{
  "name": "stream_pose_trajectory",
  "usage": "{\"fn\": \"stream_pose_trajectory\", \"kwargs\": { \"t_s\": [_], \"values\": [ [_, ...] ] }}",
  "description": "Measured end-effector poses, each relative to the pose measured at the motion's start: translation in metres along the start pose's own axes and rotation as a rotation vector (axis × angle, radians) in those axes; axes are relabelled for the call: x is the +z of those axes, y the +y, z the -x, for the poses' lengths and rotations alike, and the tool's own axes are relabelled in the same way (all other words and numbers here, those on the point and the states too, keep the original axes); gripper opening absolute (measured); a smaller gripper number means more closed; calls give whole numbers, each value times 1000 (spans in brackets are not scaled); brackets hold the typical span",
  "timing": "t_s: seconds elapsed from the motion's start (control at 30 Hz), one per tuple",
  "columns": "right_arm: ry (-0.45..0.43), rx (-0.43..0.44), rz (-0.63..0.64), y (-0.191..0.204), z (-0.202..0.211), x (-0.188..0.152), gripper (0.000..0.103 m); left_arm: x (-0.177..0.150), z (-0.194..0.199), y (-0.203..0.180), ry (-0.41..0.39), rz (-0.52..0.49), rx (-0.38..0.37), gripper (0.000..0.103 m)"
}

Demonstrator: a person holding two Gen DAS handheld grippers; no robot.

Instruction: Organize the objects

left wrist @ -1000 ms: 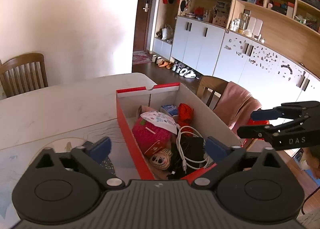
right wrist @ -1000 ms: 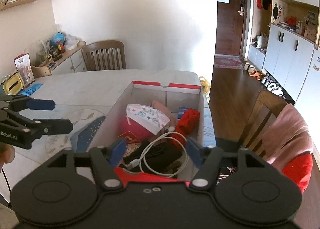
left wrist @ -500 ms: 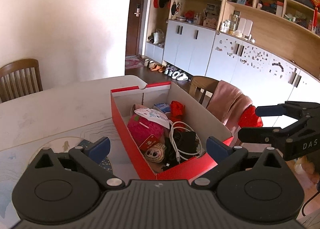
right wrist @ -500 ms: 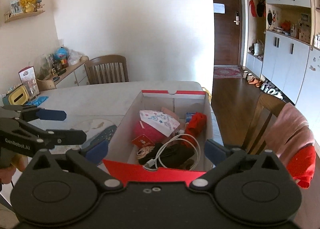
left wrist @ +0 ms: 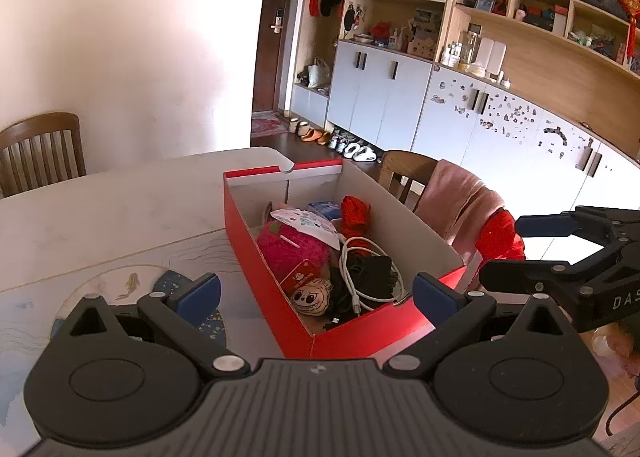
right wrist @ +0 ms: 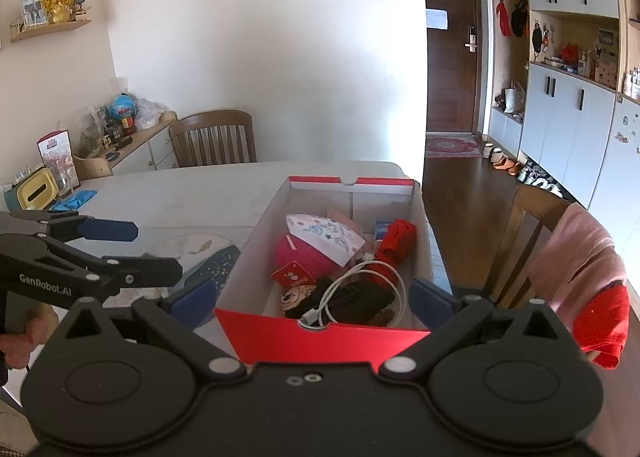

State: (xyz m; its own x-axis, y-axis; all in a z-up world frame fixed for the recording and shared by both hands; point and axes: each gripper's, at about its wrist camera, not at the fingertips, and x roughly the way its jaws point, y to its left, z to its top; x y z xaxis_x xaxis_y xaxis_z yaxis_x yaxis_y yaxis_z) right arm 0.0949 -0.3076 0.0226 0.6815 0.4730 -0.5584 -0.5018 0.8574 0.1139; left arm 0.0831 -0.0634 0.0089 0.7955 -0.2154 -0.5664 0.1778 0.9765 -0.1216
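Both claws have drawn back; box [left wrist: 276, 289] contents overlap, partly hidden.

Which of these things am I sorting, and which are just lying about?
Job: red box, white cable, patterned face mask, pink plush, red cloth, doll face.
Lying about: pink towel on chair, yellow tissue box, blue gloves.

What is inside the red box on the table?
The red box holds a printed face mask on a pink plush, a white cable over black items, a red cloth and a doll face. Anything beneath is hidden.
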Motion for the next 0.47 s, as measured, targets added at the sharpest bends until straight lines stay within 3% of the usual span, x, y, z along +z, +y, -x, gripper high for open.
{"fn": "stream_pose_trajectory", "kwargs": {
  "t_s": [0.47],
  "values": [
    [2,-23,-5,-2,0,0,102,-1,2,4,-7,-8,3,103]
  ]
}}
